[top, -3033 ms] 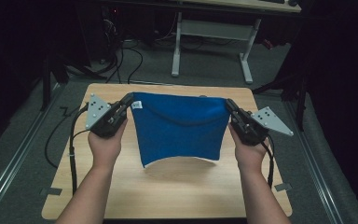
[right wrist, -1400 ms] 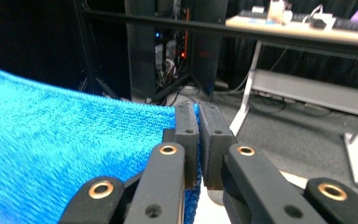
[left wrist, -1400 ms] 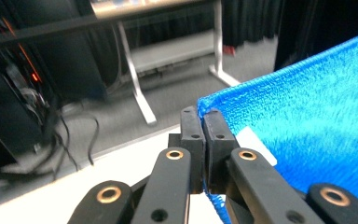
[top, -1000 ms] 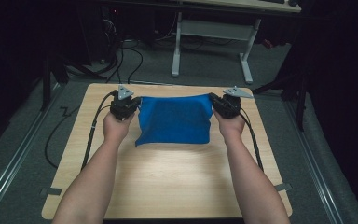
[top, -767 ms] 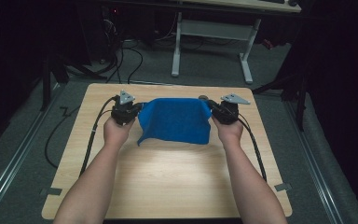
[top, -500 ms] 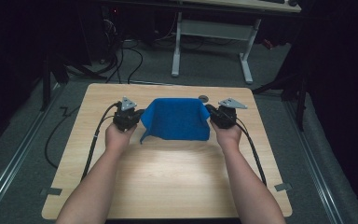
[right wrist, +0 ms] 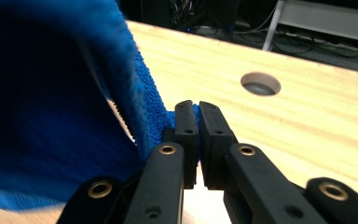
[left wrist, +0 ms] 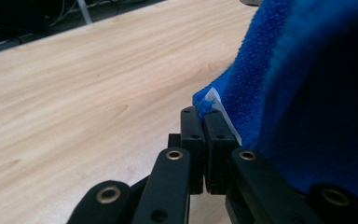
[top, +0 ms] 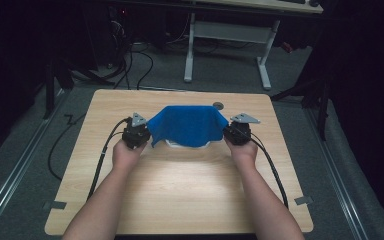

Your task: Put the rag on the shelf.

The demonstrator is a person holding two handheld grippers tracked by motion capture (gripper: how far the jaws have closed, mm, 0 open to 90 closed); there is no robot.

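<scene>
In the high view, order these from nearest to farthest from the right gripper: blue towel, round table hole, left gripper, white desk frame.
1. Blue towel: clamped in the right gripper, stretching to its left.
2. Round table hole: just beyond, toward the far edge.
3. Left gripper: across the towel.
4. White desk frame: on the floor past the table.

Your draped blue terry cloth (top: pixel 187 125) hides most of a white object (top: pixel 172 145) beneath it; what it is can't be told. In your right claw's view the near fold blurs and runs off-frame.
</scene>
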